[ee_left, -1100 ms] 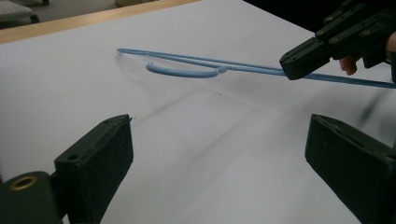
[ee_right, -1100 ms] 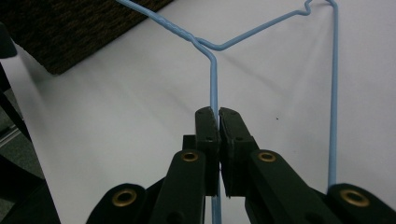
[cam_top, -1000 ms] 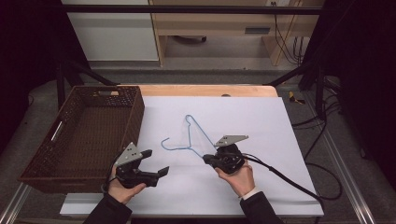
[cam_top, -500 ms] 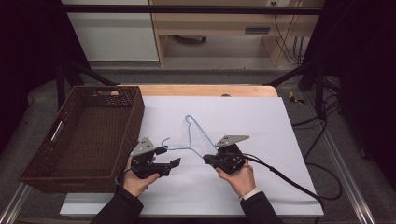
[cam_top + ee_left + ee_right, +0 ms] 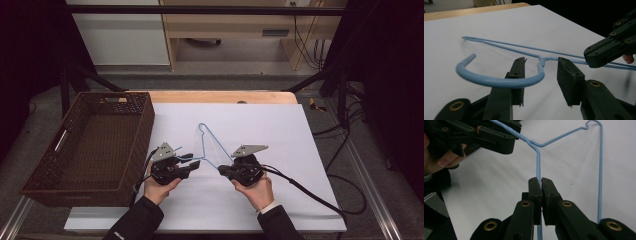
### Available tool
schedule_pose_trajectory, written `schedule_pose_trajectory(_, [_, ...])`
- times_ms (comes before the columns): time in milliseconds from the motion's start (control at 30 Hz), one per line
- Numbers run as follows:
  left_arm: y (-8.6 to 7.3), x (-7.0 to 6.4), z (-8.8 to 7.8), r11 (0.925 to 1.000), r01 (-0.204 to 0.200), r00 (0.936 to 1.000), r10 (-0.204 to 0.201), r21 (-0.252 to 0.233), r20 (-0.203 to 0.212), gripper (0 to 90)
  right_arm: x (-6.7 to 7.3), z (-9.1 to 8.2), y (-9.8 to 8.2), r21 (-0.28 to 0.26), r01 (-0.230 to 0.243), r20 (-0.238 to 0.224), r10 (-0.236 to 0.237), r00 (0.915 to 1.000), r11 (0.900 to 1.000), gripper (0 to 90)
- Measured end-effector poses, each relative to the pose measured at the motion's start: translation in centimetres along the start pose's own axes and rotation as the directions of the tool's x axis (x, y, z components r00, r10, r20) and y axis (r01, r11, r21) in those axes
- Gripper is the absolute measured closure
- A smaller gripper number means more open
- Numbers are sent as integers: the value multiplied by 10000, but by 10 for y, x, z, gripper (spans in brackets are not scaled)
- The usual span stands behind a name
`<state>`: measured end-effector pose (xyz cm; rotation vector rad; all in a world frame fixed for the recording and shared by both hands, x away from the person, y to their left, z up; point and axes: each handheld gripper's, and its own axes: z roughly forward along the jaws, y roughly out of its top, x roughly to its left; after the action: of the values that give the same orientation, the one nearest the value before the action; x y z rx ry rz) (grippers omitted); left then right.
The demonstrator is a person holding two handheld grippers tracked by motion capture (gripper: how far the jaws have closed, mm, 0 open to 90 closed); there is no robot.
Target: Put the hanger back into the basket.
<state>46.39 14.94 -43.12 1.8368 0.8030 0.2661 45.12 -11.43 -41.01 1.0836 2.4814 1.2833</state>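
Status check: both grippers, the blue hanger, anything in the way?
Right gripper clamped on blue hanger wire. Left gripper closing around its hook, not yet pinching. Nothing in the way.

On my screen, non-working items: one dark brown wicker basket (image 5: 90,145), rectangular, with handle slots, standing at the table's left edge and overhanging it slightly. One white sheet (image 5: 260,130) covering most of the table. One strip of bare wooden tabletop (image 5: 220,96) along the far edge. Beyond that edge I see a pale cabinet (image 5: 125,35) and loose floor cables (image 5: 345,135) off the right side.
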Motion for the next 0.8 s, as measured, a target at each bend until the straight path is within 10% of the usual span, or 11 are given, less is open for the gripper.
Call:
schedule_pose_trajectory(333, [0, 0, 4, 10000, -55, 10000, 55, -10, -1, 807, 0, 3, -2, 204, 8, -22, -7, 10000, 9998, 876])
schedule_pose_trajectory(800, [5, -15, 6, 9983, -587, 9981, 588, 50, -204, 852, 3, 13, -12, 663, 11, -54, -7, 10000, 9978, 873])
